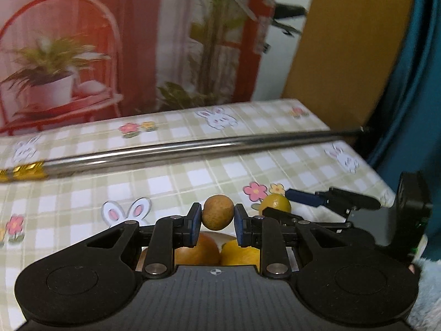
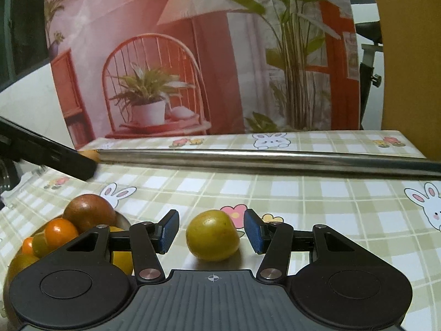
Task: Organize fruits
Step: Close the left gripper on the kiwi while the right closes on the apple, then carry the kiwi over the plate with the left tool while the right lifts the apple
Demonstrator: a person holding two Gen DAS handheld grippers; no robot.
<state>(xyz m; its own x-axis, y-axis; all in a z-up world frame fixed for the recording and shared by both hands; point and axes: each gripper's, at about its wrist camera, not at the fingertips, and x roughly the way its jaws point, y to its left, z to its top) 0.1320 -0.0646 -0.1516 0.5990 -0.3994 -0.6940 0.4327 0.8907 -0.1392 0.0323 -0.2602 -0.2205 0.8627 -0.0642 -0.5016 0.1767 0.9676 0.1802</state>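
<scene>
No readable words, brand names or numbers appear in either view. The only sign is a small crosshair mark [image 2: 212, 277] printed on the ribbed grey body of each hand-held gripper. A small notice on the backdrop [image 2: 351, 55] may carry print, but it is too blurred to read.

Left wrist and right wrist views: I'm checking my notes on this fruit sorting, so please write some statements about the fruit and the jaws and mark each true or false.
1. The left gripper is shut on a small brown fruit. True.
2. The yellow-green fruit is clamped by the right gripper. False: it sits on the tablecloth between open jaws, with a gap on each side.
3. A bowl of fruit lies to the left in the right wrist view. True.
4. The metal rod stands upright. False: it lies across the table.
5. The tablecloth is plain white. False: it is checked, with rabbits and flowers.
</scene>
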